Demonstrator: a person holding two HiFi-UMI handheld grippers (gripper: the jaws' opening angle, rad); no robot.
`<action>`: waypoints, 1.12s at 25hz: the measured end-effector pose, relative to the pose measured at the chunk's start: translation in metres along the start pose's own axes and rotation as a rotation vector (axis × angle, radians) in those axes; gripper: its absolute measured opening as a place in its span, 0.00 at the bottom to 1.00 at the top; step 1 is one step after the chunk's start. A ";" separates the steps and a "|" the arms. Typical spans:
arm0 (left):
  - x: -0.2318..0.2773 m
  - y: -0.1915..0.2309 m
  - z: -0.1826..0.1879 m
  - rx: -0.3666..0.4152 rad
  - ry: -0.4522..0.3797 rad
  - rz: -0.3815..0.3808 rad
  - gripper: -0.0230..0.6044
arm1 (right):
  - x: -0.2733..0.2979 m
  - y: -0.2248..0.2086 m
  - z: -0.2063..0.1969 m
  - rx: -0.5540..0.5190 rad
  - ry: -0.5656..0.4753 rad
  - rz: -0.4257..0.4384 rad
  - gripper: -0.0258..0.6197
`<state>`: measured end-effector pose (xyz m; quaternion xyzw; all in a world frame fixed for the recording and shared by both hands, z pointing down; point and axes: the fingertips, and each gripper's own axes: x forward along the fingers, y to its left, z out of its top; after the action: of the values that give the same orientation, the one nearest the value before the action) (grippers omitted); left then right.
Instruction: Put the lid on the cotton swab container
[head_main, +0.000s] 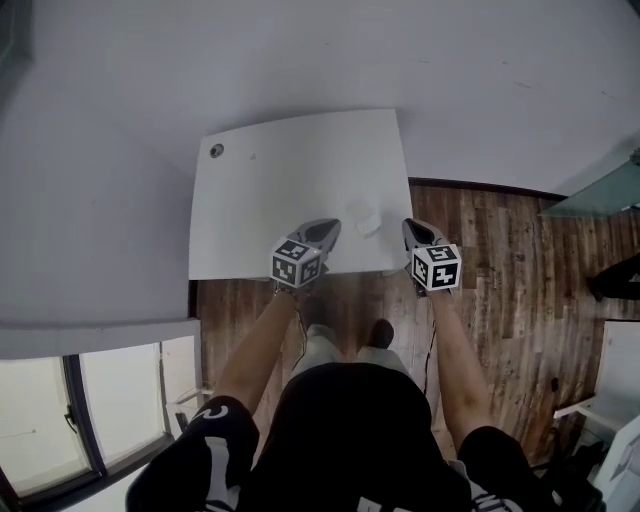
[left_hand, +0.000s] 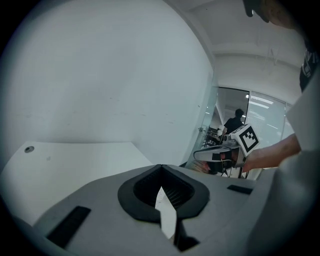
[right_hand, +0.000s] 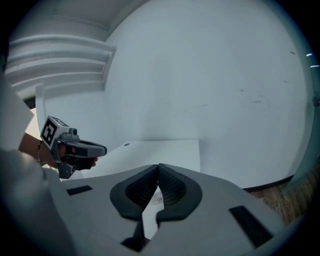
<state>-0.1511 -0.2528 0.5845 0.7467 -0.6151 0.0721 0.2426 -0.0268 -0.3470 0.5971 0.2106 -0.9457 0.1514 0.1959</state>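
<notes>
Both clenched, nothing held. Left gripper (head_main: 322, 236) and right gripper (head_main: 418, 236) hover over the counter (head_main: 290, 190) edge, with the container (head_main: 368, 222) between them, untouched.

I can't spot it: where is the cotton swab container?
In the head view, the container sits near the front edge of the white table, between the left gripper and the right gripper.

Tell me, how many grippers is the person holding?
2. The left gripper is over the near edge of the table. The right gripper is at the table's near right corner. Both are shut.
</notes>
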 end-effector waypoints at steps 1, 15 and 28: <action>0.002 0.005 0.000 0.001 0.006 -0.014 0.07 | 0.002 0.002 0.002 0.013 -0.012 -0.005 0.06; 0.049 0.065 -0.010 -0.012 0.074 -0.181 0.08 | 0.042 0.012 -0.021 0.107 -0.009 -0.105 0.13; 0.094 0.095 -0.027 -0.036 0.149 -0.314 0.08 | 0.088 0.028 -0.060 0.075 0.028 -0.119 0.47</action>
<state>-0.2145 -0.3353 0.6720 0.8218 -0.4725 0.0776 0.3089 -0.0945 -0.3299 0.6822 0.2715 -0.9224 0.1775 0.2095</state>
